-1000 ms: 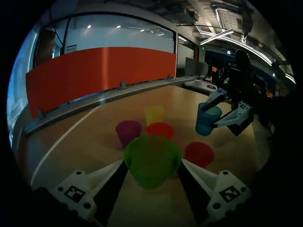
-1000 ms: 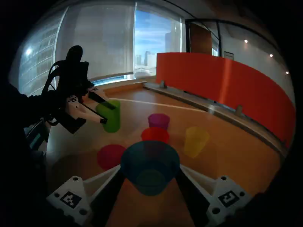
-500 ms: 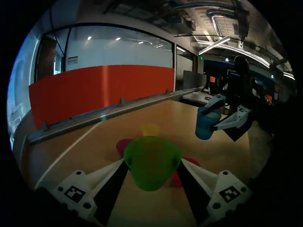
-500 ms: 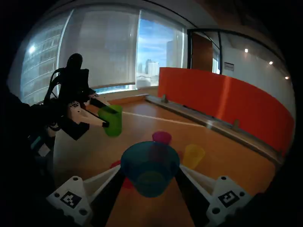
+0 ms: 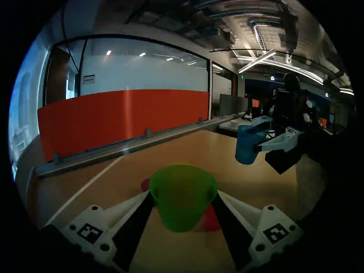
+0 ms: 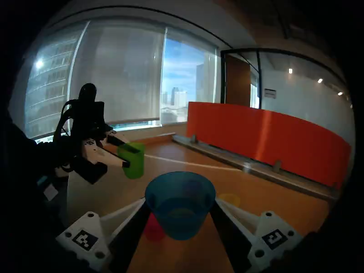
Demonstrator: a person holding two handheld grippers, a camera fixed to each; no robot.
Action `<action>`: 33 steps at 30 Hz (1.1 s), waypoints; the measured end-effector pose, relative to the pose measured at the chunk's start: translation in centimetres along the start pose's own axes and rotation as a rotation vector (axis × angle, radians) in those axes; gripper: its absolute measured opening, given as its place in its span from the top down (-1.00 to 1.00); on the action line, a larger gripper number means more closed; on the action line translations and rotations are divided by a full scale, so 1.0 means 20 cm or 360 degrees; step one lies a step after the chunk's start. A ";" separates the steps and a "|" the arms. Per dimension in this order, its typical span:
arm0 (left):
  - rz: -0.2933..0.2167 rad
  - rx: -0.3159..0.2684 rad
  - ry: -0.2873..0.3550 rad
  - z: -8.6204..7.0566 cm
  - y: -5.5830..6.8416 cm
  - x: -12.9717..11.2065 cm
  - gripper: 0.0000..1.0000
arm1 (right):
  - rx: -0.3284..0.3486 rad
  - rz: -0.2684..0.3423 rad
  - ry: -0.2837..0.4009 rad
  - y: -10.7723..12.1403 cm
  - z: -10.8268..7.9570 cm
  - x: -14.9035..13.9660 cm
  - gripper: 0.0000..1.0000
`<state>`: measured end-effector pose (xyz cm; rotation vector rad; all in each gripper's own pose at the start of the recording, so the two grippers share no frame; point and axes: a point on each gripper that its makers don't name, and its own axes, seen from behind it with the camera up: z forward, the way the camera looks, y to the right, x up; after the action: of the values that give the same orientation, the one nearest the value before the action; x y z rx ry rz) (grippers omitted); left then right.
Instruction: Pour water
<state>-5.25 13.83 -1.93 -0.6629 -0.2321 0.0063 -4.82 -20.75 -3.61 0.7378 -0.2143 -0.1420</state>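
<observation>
The left gripper (image 5: 183, 195) was clenched on the green cup (image 5: 183, 207), which it held upright above the table (image 5: 200, 148). The right gripper (image 6: 180, 201) grasped the blue cup (image 6: 180, 218), also upright. From the green cup, the blue one lay farther off to the right, well apart and somewhat higher. Neither rim stood over the other, so pouring would likely need them brought together first.

An open-plan office on a high floor. A long wooden table (image 5: 182, 148) runs beside an orange divider panel (image 5: 123, 118), with a glass wall (image 5: 145, 73) rising behind it. Exposed ducts (image 5: 214, 16) and linear strip lights (image 5: 259, 55) cross the ceiling, and more desks (image 5: 233, 125) stand further back. Tall windows (image 6: 186, 86) with sheer roller shades (image 6: 118, 86) look out on city towers (image 6: 175, 98).
</observation>
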 end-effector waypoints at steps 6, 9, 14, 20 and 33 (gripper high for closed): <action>0.0012 -0.0011 0.0024 -0.01 0.02 0.04 -0.72 | -0.0003 0.0006 0.0057 0.00 -0.01 0.06 -0.78; 0.0017 -0.0020 0.0030 -0.01 0.04 0.05 -0.72 | -0.0004 0.0002 0.0087 0.00 -0.02 0.09 -0.78; 0.0021 -0.0021 0.0046 -0.01 0.04 0.07 -0.72 | -0.0018 -0.0009 0.0143 0.01 -0.04 0.14 -0.78; 0.0019 -0.0024 0.0061 -0.01 0.05 0.09 -0.72 | -0.0029 0.0006 0.0208 0.03 -0.05 0.20 -0.78; 0.0022 -0.0014 0.0104 -0.02 0.05 0.13 -0.72 | -0.0033 0.0005 0.0224 0.05 -0.07 0.23 -0.78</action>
<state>-2.50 14.67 -2.34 -0.6721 -0.1649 -0.0030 0.09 -20.04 -3.37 0.7235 -0.0802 -0.0886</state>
